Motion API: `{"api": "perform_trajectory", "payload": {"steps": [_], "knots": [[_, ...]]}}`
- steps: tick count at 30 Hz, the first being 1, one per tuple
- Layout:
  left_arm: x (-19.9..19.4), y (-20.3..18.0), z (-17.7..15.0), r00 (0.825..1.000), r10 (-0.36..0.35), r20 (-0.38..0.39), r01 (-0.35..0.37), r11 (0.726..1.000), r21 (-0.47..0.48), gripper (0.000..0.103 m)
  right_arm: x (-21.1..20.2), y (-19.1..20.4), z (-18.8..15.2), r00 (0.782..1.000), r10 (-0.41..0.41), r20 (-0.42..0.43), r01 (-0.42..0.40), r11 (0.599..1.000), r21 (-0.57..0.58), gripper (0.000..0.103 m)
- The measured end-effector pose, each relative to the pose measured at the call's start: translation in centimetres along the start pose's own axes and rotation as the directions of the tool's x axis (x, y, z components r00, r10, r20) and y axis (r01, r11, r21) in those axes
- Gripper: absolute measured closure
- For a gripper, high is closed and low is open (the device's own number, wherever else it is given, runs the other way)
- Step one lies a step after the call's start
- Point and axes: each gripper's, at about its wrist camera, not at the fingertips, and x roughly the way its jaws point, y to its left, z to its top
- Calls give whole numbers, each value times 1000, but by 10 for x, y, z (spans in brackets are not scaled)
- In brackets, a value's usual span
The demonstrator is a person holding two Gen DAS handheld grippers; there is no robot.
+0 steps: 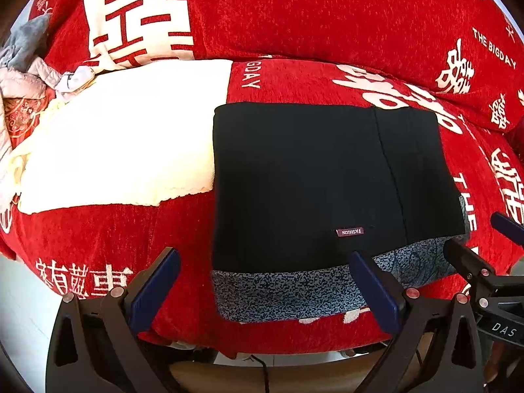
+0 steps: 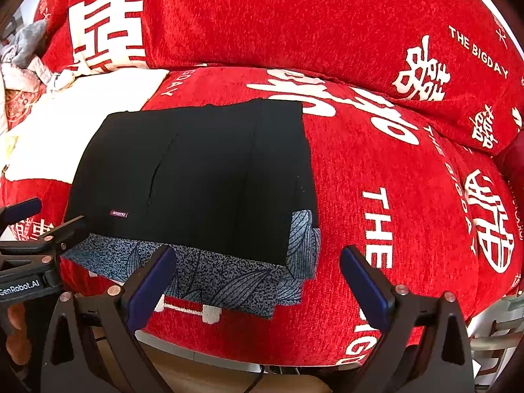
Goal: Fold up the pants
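The black pants [image 1: 311, 180] lie folded into a flat rectangle on the red sofa seat, with a small "FASHION" label [image 1: 349, 232] near the front edge. A blue-grey speckled lining [image 1: 288, 291] sticks out along the front. In the right wrist view the pants [image 2: 203, 177] lie left of centre, lining [image 2: 229, 278] at the front. My left gripper [image 1: 265, 281] is open and empty just in front of the lining. My right gripper [image 2: 258, 278] is open and empty over the lining's front right corner. Each gripper shows at the edge of the other's view.
The red sofa cover [image 1: 327, 16] with white characters covers seat and back cushions. A cream blanket [image 1: 124, 137] lies left of the pants. Grey and pink clothes [image 1: 23, 59] are piled at the far left. The seat's front edge [image 1: 262, 344] is just below the grippers.
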Motion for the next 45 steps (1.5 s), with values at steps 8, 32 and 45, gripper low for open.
{"api": "perform_trajectory", "payload": {"steps": [8,32,45], "knots": [[3,-2,1,1000,13,-13,-13,1000,12,0,6,5,2,1000,0,-14,0,1000,-12,2],[0,1,0,999,11,31,-11,1000,-29,0,6,16,9,1000,-2,-12,2,999,-44,2],[-2,0,-4,999,29,17,-29,999,-23,0,5,14,8,1000,-3,-12,2,999,-44,2]]}}
